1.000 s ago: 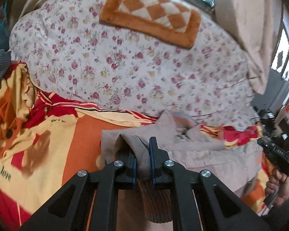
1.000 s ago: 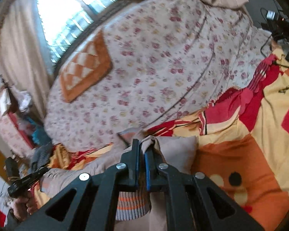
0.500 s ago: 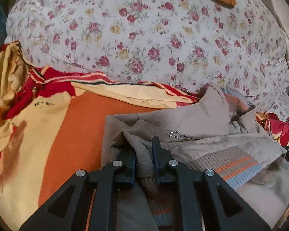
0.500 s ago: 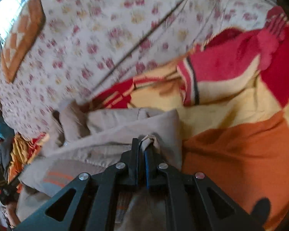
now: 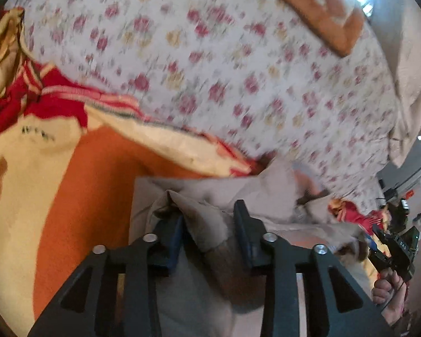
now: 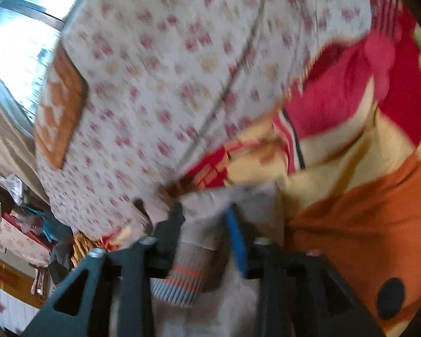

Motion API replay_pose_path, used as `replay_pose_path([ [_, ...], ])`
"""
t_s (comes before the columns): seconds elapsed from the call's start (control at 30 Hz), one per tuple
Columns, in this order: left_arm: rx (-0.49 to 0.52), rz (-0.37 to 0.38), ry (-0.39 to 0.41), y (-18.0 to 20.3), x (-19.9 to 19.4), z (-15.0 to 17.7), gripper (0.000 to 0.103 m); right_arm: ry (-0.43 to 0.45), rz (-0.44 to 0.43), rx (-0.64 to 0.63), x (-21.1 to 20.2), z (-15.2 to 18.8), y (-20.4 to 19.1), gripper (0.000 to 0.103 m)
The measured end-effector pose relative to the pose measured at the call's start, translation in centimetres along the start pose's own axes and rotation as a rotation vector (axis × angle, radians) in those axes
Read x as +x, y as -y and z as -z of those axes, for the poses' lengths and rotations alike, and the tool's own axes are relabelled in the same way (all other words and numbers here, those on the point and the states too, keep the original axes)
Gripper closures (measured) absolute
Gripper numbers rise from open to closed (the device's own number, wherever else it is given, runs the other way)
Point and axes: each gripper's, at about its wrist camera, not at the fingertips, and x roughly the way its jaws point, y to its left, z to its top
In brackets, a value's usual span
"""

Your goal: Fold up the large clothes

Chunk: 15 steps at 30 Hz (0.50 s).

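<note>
A beige jacket [image 5: 216,193] with a grey, orange-striped ribbed cuff [image 6: 182,278] lies folded on the orange, yellow and red blanket [image 5: 78,185]. My left gripper [image 5: 209,224] is open, its jaws apart, with a ridge of jacket cloth standing loose between them. My right gripper [image 6: 203,219] is open too, its jaws spread over the jacket's other end [image 6: 255,199] and the cuff. In the left wrist view the right gripper's body [image 5: 395,250] and the hand holding it show at the far right. Both views are blurred.
A floral quilt [image 5: 224,64] is heaped behind the jacket, with an orange checked cushion [image 5: 317,8] on top. A bright window [image 6: 19,42] is at the back. Furniture and clutter [image 6: 19,224] stand to the left beyond the bed.
Both grippers were shut on the jacket's folded edge; now both have opened and let the cloth go. The jacket was carried forward and laid down doubled over; both views tilted up slightly.
</note>
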Motion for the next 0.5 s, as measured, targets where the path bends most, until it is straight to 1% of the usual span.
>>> replay_pose_path([
  [0.03, 0.014, 0.000, 0.020, 0.4, -0.6, -0.1, 0.076, 0.027, 0.000, -0.020, -0.9, -0.1, -0.5, 0.061],
  [0.13, 0.072, -0.028, 0.052, 1.6, -1.4, -0.2, 0.075, 0.064, 0.006, -0.059, -2.2, -0.1, -1.6, 0.061],
  [0.23, 0.112, -0.047, 0.056, 2.2, -1.4, -0.3, 0.074, 0.036, 0.008, -0.158, -1.9, 0.2, -3.5, 0.061],
  [0.33, 0.129, -0.066, 0.043, 2.3, -0.9, -0.6, 0.073, 0.004, 0.005, -0.257, -1.4, 1.0, -5.5, 0.061],
  [0.37, 0.129, -0.069, 0.039, 2.2, -0.8, -0.6, 0.071, -0.005, 0.004, -0.287, -1.2, 1.3, -6.2, 0.061],
  [0.43, 0.129, -0.059, 0.015, 2.1, -0.3, -0.7, 0.061, -0.020, -0.006, -0.333, -0.8, 1.8, -7.1, 0.061],
  [0.5, 0.129, -0.045, -0.009, 2.0, 0.1, -0.6, 0.038, -0.035, -0.014, -0.358, -0.6, 2.1, -7.7, 0.061],
])
